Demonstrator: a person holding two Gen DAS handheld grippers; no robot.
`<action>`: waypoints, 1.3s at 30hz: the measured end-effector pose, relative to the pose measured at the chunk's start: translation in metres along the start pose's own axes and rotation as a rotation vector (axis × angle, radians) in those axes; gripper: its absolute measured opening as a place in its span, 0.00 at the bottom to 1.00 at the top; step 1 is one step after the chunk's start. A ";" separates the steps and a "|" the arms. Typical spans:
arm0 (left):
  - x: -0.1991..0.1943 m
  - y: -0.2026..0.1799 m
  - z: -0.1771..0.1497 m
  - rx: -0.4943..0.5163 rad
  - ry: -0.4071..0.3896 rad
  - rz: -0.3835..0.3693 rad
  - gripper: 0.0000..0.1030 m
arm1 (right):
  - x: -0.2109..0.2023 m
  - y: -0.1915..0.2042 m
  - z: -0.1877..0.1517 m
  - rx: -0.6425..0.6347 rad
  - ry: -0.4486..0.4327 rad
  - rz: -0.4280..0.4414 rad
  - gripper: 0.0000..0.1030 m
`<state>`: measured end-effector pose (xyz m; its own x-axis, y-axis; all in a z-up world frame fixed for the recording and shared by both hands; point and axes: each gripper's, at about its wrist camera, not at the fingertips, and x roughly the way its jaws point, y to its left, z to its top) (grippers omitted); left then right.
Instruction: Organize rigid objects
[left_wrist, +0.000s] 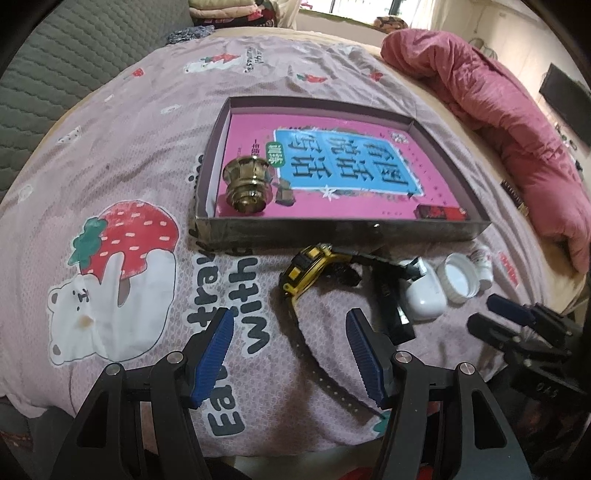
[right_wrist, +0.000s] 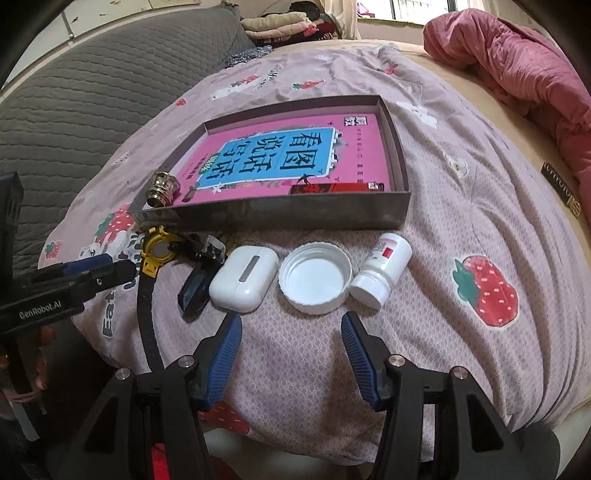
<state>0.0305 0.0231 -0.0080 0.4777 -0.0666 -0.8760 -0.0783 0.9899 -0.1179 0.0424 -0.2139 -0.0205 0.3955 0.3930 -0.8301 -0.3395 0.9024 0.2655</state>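
Observation:
A shallow dark box (left_wrist: 332, 230) (right_wrist: 280, 216) lies on the bed, holding a pink book (left_wrist: 351, 173) (right_wrist: 295, 158) and a brass knob (left_wrist: 248, 186) (right_wrist: 162, 188). In front of it lie a yellow-and-black watch (left_wrist: 306, 269) (right_wrist: 155, 254), a black clip-like piece (left_wrist: 391, 306) (right_wrist: 195, 288), a white earbud case (left_wrist: 424, 291) (right_wrist: 243, 278), a white lid (left_wrist: 458, 277) (right_wrist: 314, 277) and a small white bottle (left_wrist: 484, 264) (right_wrist: 382, 271) on its side. My left gripper (left_wrist: 291, 319) is open, hovering just short of the watch. My right gripper (right_wrist: 291, 323) is open, just short of the lid.
A pink strawberry-print cover (left_wrist: 129, 184) (right_wrist: 461, 206) spreads over the bed. A crumpled red quilt (left_wrist: 498, 122) (right_wrist: 517, 62) lies at the right, a grey quilted headboard (left_wrist: 66, 74) (right_wrist: 92, 92) at the left. Folded clothes (right_wrist: 284, 22) are stacked far back.

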 end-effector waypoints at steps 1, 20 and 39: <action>0.001 0.000 0.000 0.002 0.001 0.009 0.63 | 0.001 -0.001 0.000 0.003 0.005 0.001 0.54; 0.021 0.003 0.004 0.001 -0.008 0.013 0.63 | 0.020 -0.008 0.003 0.017 0.026 -0.006 0.54; 0.031 0.009 0.014 0.011 -0.050 0.004 0.63 | 0.035 -0.005 0.014 -0.038 -0.020 -0.061 0.54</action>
<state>0.0572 0.0316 -0.0294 0.5204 -0.0561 -0.8521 -0.0713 0.9915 -0.1089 0.0694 -0.2027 -0.0439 0.4330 0.3416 -0.8341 -0.3461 0.9175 0.1961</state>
